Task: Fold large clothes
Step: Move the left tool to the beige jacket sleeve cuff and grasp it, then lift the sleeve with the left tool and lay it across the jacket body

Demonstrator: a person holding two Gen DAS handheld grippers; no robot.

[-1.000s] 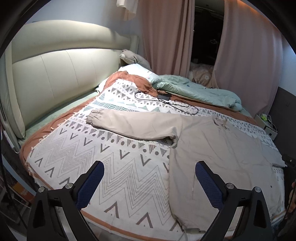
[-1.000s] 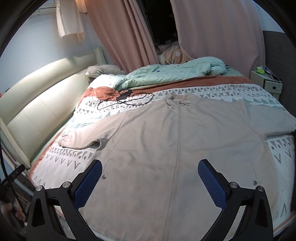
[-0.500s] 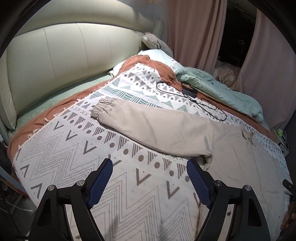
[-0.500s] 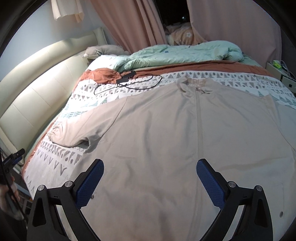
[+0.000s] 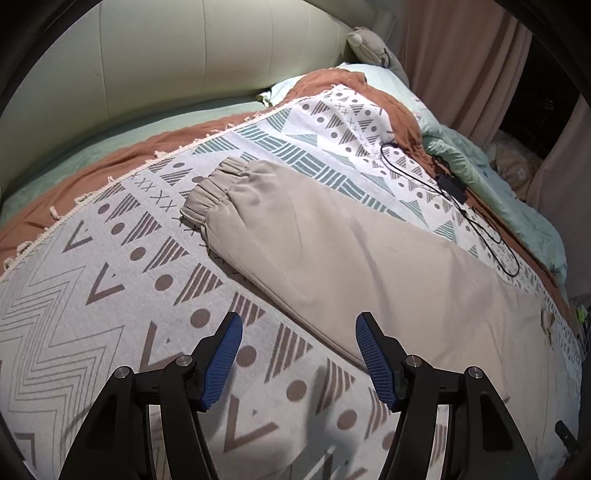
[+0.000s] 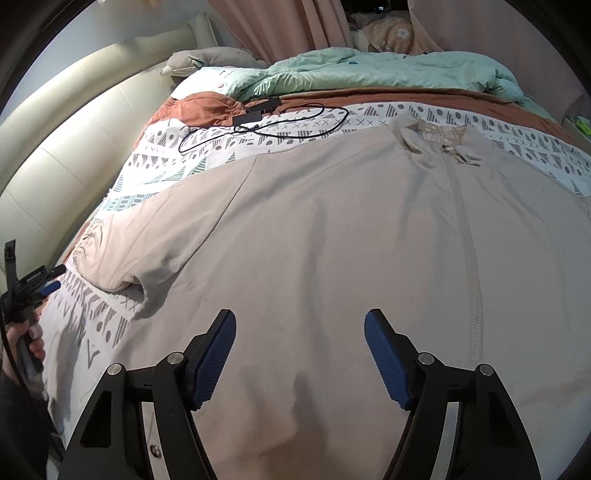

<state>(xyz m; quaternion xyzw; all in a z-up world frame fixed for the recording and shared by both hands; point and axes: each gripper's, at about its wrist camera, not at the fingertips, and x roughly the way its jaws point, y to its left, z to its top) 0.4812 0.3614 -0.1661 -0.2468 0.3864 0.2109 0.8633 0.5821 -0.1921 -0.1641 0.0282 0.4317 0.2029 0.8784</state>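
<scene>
A large beige zip jacket lies spread flat, front up, on the patterned bedspread. Its left sleeve stretches out toward the headboard, with the elastic cuff at its end. My left gripper is open and empty, low over the bedspread at the sleeve's lower edge. My right gripper is open and empty, just above the jacket's body, left of the zip. The left gripper also shows in the right wrist view, held in a hand at the bed's left edge.
A black charger with a looped cable lies on the bedspread beyond the sleeve. A bunched mint duvet and pillows lie at the far side. The padded cream headboard runs along the left. Pink curtains hang behind.
Both grippers have moved forward and down toward the bed. The left one closed in on the sleeve, the right one on the jacket's body. Both stay open.
</scene>
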